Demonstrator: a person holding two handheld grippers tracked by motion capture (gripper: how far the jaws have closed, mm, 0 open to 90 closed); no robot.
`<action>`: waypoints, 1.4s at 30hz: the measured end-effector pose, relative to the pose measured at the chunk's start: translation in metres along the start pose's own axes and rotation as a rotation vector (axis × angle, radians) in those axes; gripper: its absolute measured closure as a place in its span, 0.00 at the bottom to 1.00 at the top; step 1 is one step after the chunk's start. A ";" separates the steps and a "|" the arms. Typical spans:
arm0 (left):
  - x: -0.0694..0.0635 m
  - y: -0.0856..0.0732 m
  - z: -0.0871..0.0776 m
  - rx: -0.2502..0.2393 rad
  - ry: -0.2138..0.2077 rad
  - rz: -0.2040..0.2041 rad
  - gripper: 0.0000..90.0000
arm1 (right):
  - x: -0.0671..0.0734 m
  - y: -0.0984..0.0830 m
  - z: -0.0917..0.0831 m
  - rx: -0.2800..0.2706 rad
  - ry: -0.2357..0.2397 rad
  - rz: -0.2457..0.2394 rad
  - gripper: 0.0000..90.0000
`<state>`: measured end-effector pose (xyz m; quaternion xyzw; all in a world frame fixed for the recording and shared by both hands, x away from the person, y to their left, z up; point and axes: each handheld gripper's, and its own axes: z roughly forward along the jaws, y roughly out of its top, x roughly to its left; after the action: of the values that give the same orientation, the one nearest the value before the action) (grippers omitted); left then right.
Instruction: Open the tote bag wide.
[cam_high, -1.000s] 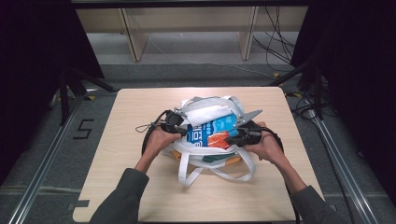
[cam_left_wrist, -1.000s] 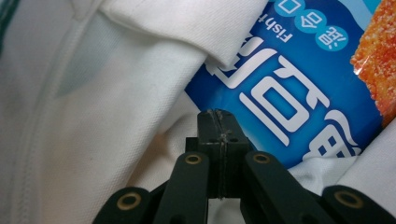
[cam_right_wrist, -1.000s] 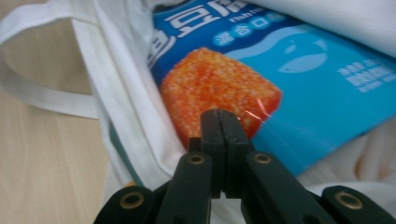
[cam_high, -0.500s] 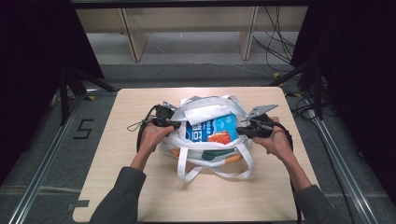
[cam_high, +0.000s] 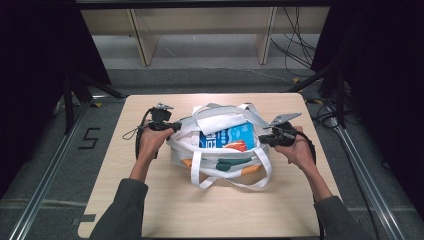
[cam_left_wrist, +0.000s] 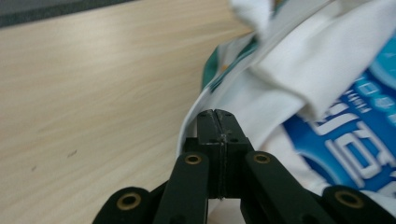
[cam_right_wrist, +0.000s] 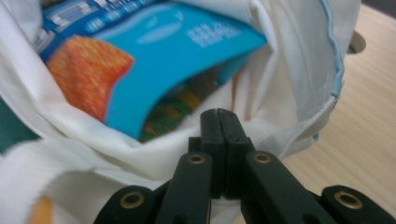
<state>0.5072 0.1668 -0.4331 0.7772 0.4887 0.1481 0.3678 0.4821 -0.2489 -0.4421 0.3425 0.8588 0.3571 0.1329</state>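
Note:
A white cloth bag (cam_high: 220, 161) with teal and orange print stands in the middle of the wooden table (cam_high: 150, 200). Inside it lies a blue snack packet (cam_high: 226, 137) with an orange patch. My left gripper (cam_high: 173, 126) is shut on the bag's left rim, my right gripper (cam_high: 264, 138) on its right rim, and the mouth is stretched wide between them. In the left gripper view the closed gripper (cam_left_wrist: 216, 114) pinches white fabric (cam_left_wrist: 280, 70) beside the packet (cam_left_wrist: 355, 135). In the right gripper view the gripper (cam_right_wrist: 218, 114) grips the hem (cam_right_wrist: 289, 60) under the packet (cam_right_wrist: 163, 56).
The bag's long white handles (cam_high: 235, 183) hang loose over its front onto the table. Bare tabletop lies in front of the bag and at both sides. Wooden shelf legs (cam_high: 140, 45) and cables (cam_high: 300, 50) are on the floor behind the table.
Both hands have moved apart, the left one leftward and the right one rightward, each with a rim of the bag. The bag's mouth is now wider and the packet shows more.

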 end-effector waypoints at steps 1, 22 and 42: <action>0.005 -0.004 0.005 0.009 -0.009 -0.018 0.99 | -0.002 -0.003 0.003 -0.011 0.003 0.010 1.00; -0.073 -0.050 -0.025 -0.066 -0.138 0.154 0.98 | 0.043 -0.003 -0.033 -0.038 0.066 -0.128 1.00; -0.084 -0.061 -0.030 -0.118 -0.170 0.126 0.96 | 0.045 -0.006 -0.037 -0.068 0.052 -0.116 1.00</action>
<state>0.4094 0.1217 -0.4454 0.7932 0.3963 0.1332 0.4428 0.4285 -0.2404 -0.4197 0.2781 0.8677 0.3866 0.1426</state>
